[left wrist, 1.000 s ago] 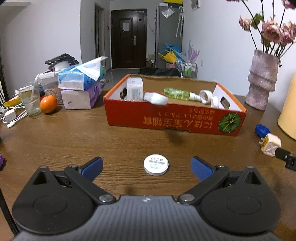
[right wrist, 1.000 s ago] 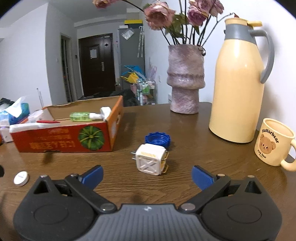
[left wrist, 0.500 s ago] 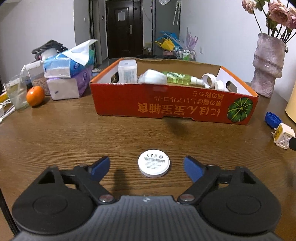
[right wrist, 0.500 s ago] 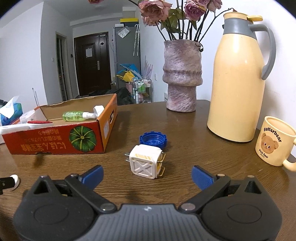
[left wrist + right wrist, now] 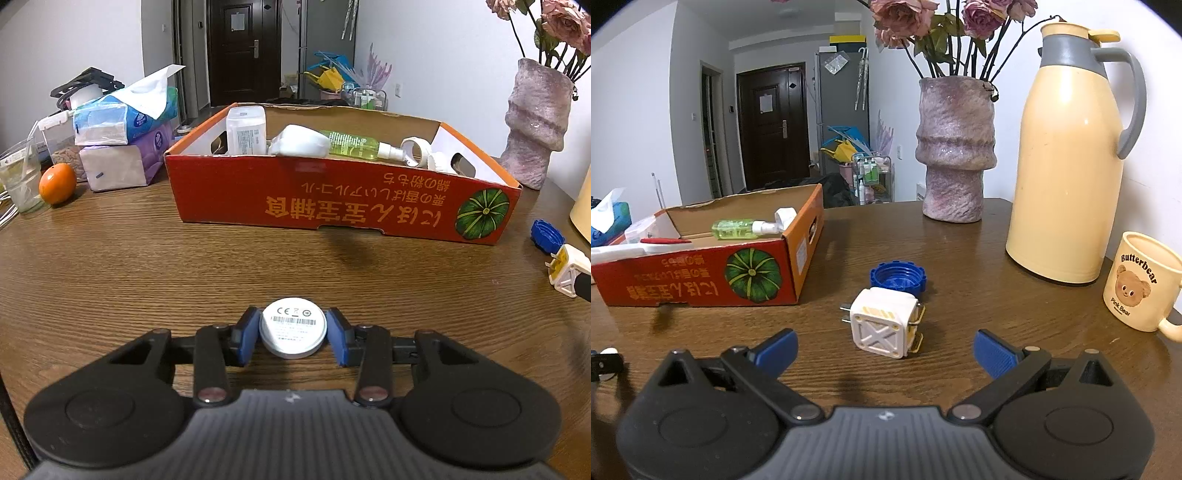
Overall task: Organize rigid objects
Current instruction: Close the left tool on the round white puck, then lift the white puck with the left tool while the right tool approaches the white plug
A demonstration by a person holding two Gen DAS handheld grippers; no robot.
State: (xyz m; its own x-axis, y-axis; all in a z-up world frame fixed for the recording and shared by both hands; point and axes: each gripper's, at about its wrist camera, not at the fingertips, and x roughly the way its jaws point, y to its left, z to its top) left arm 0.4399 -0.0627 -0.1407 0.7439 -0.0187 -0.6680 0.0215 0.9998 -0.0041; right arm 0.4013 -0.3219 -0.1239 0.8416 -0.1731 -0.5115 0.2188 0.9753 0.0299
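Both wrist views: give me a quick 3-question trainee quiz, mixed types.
1. True or false: the left gripper is shut on the white disc.
2. What lies just beyond the white plug adapter? A) blue cap B) mug C) orange
3. Fill in: the right gripper is ____.

Key: 1 true. 2 A, the blue cap. 3 open.

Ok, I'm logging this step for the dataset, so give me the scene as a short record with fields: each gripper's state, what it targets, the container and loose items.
left gripper: shut on white round disc, disc on the table
right gripper: open, white plug adapter ahead between its fingers, untouched
container: red cardboard box, open top
box contents: green spray bottle, white items
loose on table: blue bottle cap behind the adapter
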